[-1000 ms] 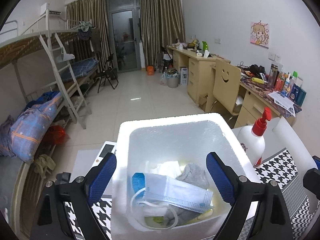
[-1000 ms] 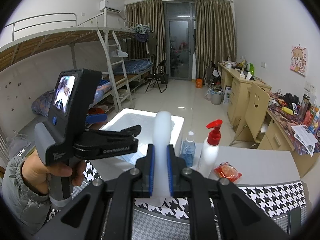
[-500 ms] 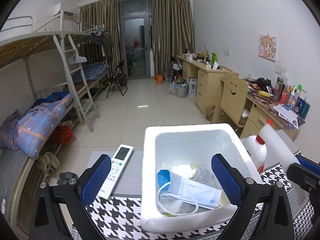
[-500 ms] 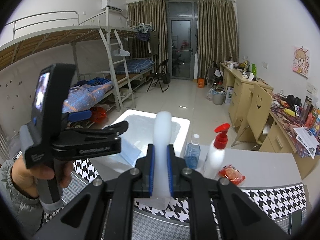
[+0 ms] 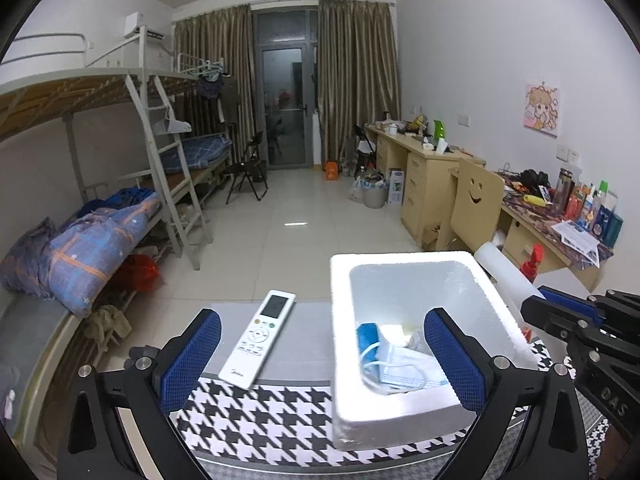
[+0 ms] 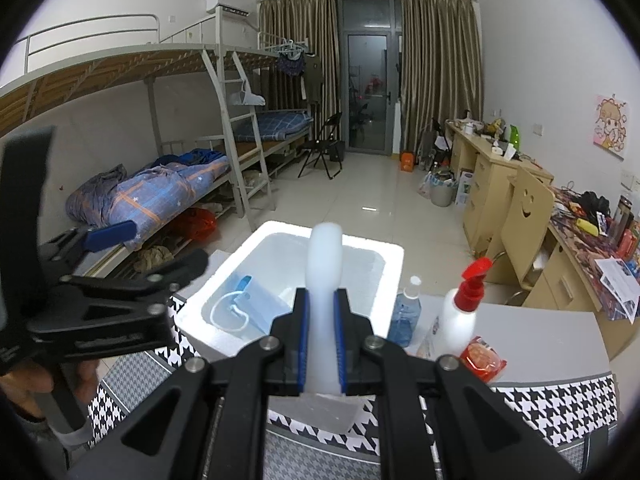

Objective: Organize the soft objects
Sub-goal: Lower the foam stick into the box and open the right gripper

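The white foam box (image 5: pixel 400 268) stands on the houndstooth mat, and a blue face mask (image 5: pixel 404 364) lies inside it on other soft items. My left gripper (image 5: pixel 320 356) is open and empty, straddling the box's near left wall. My right gripper (image 6: pixel 323 336) is shut on a bent white foam piece (image 6: pixel 324 264), held upright in front of the box (image 6: pixel 384 256). The mask (image 6: pixel 248 304) shows behind it. In the left wrist view, the right gripper (image 5: pixel 536 300) and its foam piece (image 5: pixel 504 272) sit at the box's right side. The left gripper (image 6: pixel 166 242) hangs left of the box.
A white remote (image 5: pixel 260 340) lies left of the box. Right of the box stand a blue bottle (image 6: pixel 406 316), a white pump bottle (image 6: pixel 460 316) with a red head, and a red packet (image 6: pixel 482 358). Bunk beds, desks and a chair fill the room beyond.
My left gripper has drawn back and to the left from over the box, so the remote now shows. The right gripper keeps its hold on the foam piece and has edged closer to the box.
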The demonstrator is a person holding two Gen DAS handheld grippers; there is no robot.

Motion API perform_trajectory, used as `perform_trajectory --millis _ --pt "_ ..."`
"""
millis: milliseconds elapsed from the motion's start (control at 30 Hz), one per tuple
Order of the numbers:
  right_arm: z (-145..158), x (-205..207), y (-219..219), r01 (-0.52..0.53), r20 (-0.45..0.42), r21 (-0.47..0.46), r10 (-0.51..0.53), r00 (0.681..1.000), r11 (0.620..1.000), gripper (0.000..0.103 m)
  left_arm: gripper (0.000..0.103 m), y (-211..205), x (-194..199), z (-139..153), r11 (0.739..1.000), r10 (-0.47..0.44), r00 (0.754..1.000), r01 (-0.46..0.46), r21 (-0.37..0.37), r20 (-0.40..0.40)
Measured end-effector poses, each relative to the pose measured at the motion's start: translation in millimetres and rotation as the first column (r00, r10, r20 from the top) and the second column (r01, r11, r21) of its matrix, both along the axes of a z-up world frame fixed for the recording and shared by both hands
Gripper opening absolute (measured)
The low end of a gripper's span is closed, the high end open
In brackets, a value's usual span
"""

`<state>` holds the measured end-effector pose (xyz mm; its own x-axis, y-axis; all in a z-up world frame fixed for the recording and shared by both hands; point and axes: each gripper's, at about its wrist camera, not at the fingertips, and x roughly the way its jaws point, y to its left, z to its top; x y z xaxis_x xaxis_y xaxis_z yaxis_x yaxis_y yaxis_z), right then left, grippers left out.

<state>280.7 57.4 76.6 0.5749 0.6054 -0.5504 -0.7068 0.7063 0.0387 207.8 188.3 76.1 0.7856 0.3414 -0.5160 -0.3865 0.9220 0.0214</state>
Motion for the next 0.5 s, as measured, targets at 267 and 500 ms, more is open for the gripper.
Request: perform_trajectory --millis 267,500 --pt "-6.6 10.1 12.9 0.001 -0.023 -0.015 -0.001 1.000 1.000 0.014 0.102 9.1 -16.7 -8.8 0.999 0.041 0.999 -0.041 -0.004 0.009" --pt "-13.7 17.7 19.9 0.002 -0.042 -0.031 -0.003 0.999 1.000 0.014 0.102 14.8 -28.9 -15.8 0.998 0.058 0.998 -0.058 -0.014 -0.001"
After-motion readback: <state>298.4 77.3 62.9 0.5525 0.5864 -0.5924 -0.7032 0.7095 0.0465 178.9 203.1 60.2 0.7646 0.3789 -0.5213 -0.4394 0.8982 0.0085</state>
